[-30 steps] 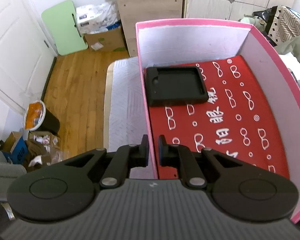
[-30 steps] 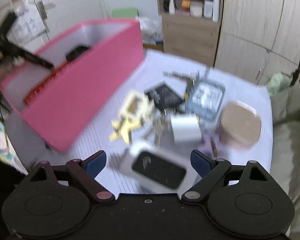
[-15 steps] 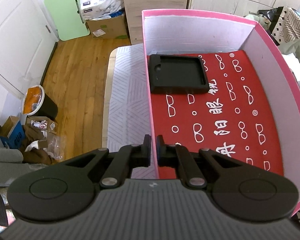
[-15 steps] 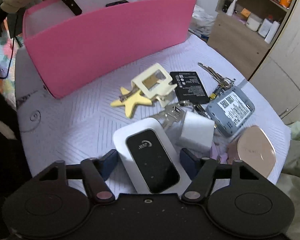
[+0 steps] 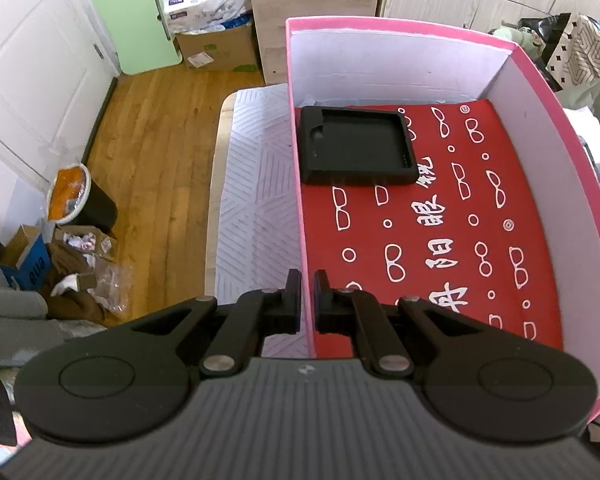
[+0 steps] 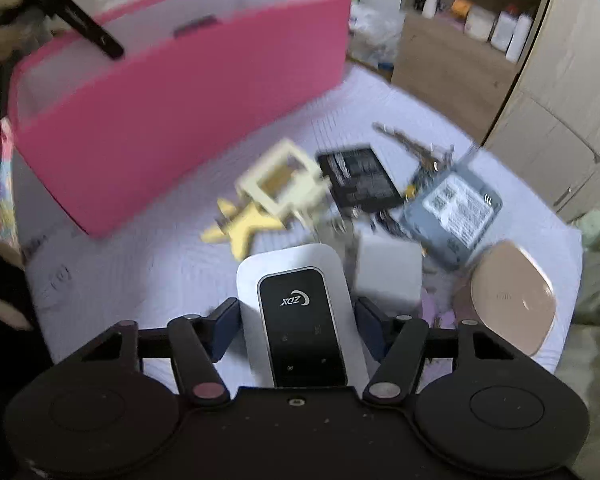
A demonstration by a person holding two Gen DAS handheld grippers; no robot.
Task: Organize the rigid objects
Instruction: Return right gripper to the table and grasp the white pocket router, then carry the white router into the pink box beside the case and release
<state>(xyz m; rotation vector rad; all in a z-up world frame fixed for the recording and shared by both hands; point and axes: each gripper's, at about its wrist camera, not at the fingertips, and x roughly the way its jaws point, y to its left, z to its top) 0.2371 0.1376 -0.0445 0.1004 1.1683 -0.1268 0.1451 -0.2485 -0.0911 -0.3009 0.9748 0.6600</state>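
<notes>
My left gripper (image 5: 307, 292) is shut on the near left wall of the pink box (image 5: 296, 216); the box has a red patterned floor and a black case (image 5: 356, 146) at its far left. My right gripper (image 6: 298, 320) is shut on a white pocket router with a black face (image 6: 300, 312) and holds it above the table. In the right wrist view the pink box (image 6: 188, 120) stands at the left, with the left gripper's fingers (image 6: 88, 36) on its rim.
Loose on the white table (image 6: 140, 264): a yellow star (image 6: 240, 228), a cream frame (image 6: 280, 184), a black battery (image 6: 360, 180), keys (image 6: 416, 148), a grey router (image 6: 456, 208), a white charger (image 6: 388, 272), a beige compact (image 6: 512, 300). A wooden cabinet (image 6: 460, 48) stands behind.
My right gripper has closed on the white pocket router and lifted it off the table. The left gripper keeps its hold on the box wall, shifting slightly.
</notes>
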